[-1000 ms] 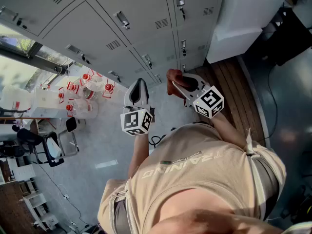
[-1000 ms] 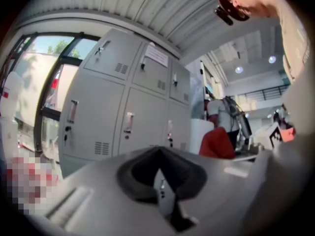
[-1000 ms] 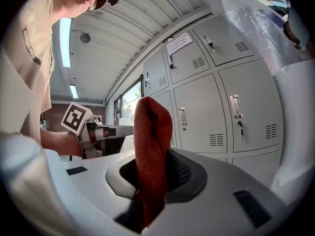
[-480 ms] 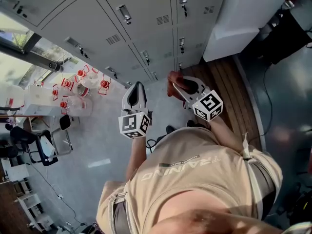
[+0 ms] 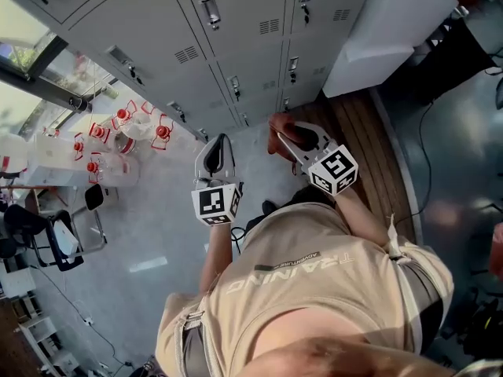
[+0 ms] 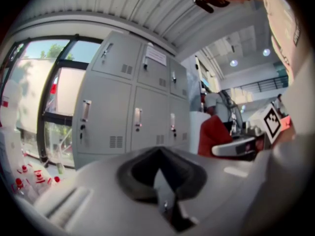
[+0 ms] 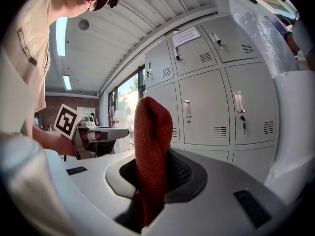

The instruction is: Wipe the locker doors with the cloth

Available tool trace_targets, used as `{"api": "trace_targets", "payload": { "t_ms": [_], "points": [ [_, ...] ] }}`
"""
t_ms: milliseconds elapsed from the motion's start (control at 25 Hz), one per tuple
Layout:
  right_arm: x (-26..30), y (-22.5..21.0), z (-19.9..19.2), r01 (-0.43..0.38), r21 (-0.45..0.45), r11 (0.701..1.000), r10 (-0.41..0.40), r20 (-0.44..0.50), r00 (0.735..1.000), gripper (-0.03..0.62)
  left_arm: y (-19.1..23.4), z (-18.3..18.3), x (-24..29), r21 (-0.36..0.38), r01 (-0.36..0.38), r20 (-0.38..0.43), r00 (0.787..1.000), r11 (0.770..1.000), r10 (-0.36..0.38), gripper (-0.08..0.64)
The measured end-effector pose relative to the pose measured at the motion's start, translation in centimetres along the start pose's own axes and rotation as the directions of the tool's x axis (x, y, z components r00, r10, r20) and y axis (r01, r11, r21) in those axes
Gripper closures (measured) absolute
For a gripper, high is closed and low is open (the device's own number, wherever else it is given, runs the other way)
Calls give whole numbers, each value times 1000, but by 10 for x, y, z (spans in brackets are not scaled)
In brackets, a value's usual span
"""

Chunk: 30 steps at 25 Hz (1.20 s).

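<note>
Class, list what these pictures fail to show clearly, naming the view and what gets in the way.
1. Print on the paper notice: right gripper view, too small and blurred to read.
2. Lower end of the cloth: right gripper view, hidden down between the jaws of the right gripper.
3. Tops of the lockers: head view, cut off by the top edge.

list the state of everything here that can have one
left gripper, fingers shut, nothing between them
right gripper, fingers shut on the cloth
cloth, red, folded, standing up out of the right gripper, not touching the lockers
locker doors, all that show are closed
</note>
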State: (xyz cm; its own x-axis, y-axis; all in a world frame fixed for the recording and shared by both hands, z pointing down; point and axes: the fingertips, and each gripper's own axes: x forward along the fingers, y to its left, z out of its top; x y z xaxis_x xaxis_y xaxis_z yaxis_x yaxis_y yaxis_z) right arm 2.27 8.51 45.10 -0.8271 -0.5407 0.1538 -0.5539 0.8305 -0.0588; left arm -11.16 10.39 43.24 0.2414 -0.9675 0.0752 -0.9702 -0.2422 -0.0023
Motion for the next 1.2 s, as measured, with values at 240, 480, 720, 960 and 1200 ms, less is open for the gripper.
{"api": "trace_targets", "payload": {
  "t_ms": [240,480,720,960,1200],
  "points": [
    [6,6,-9,13,-16,1000,-13,-39,999,506,8,-13,0,-39,17,-12,1000,999,-18,554],
    [22,-11,-3,14,-34,999,-16,-51,999,506,23,-14,22,-24,1,-24,1000,1000,-1,554],
    [45,-51,-3,-14,-6,1000,14,-40,999,506,33,-3,66,26,-20,-40,999,999,21,554],
    [86,-97,17,-69,-14,998,69,38,997,506,46,16,116,62,-37,-46,998,997,40,554],
    [119,-135,31,-116,-1,993,116,83,990,506,65,24,157,-29,-83,-54,995,996,81,554]
  ]
}}
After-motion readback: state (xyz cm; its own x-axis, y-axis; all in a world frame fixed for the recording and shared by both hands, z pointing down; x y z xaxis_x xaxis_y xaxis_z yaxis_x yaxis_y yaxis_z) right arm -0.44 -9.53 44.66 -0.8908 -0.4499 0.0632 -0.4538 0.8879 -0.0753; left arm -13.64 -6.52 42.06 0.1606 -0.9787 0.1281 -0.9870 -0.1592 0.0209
